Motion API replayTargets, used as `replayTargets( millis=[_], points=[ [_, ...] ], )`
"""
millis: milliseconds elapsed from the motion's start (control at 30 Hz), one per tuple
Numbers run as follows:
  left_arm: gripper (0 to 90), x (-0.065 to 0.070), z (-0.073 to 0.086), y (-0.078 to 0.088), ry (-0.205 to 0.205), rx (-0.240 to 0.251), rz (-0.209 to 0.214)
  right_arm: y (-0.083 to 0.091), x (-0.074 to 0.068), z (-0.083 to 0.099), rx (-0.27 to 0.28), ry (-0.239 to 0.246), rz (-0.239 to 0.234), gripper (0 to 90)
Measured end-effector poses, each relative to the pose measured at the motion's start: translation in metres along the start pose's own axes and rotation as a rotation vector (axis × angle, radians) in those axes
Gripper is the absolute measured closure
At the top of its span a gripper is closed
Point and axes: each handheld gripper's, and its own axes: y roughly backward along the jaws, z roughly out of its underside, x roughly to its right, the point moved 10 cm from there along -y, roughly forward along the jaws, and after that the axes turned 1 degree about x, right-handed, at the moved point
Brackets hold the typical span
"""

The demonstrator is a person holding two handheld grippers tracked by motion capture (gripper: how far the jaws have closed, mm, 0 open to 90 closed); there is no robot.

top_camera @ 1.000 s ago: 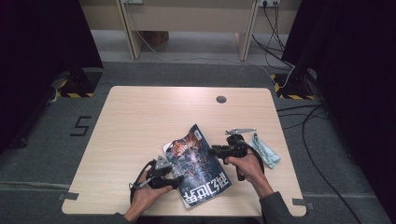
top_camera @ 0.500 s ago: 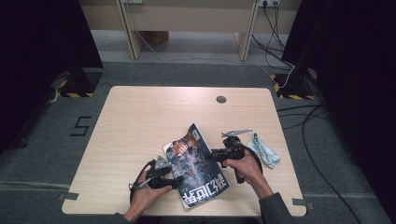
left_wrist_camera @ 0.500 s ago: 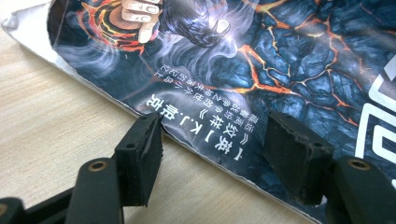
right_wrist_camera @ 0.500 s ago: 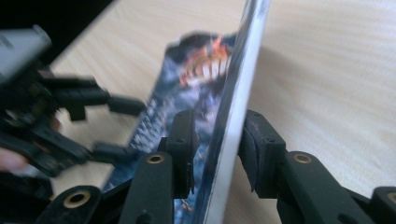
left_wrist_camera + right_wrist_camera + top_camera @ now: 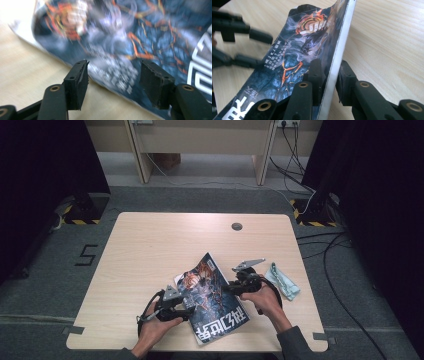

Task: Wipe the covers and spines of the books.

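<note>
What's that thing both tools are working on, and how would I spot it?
On the pale wooden table, look near the front edge, between the person's two hands. The magazine lies there, its spine side clamped in the right gripper. Its dark blue and orange cover sets it apart from the small pale green cloth beside it.

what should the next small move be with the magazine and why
Probably bring the left claw in onto the magazine's near edge. Its jaws stand open with the cover just beyond them, while the right claw, jaws just closed, pinches the spine edge and tilts it up.
</note>
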Motion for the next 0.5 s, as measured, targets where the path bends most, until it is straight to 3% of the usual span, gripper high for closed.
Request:
replayTargets(
  millis=[100, 267, 433, 500],
  points=[
    [35.5, -0.009, -0.010, 0.006, 0.008, 0.043, -0.022, 0.001, 0.001, 0.001, -0.011, 0.052, -0.003, 78.1],
    [32.9, -0.017, -0.015, 0.010, 0.034, 0.063, -0.016, 0.009, -0.003, 0.003, -0.023, 0.125, -0.043, 78.7],
    [27.7, -0.020, -0.021, 0.005, 0.018, 0.054, -0.008, 0.015, -0.009, 0.011, -0.031, 0.135, -0.104, 79.8],
    [27.1, -0.019, -0.024, 0.004, 0.012, 0.051, 0.004, 0.015, -0.012, 0.014, -0.041, 0.160, -0.114, 79.8]
  ],
)
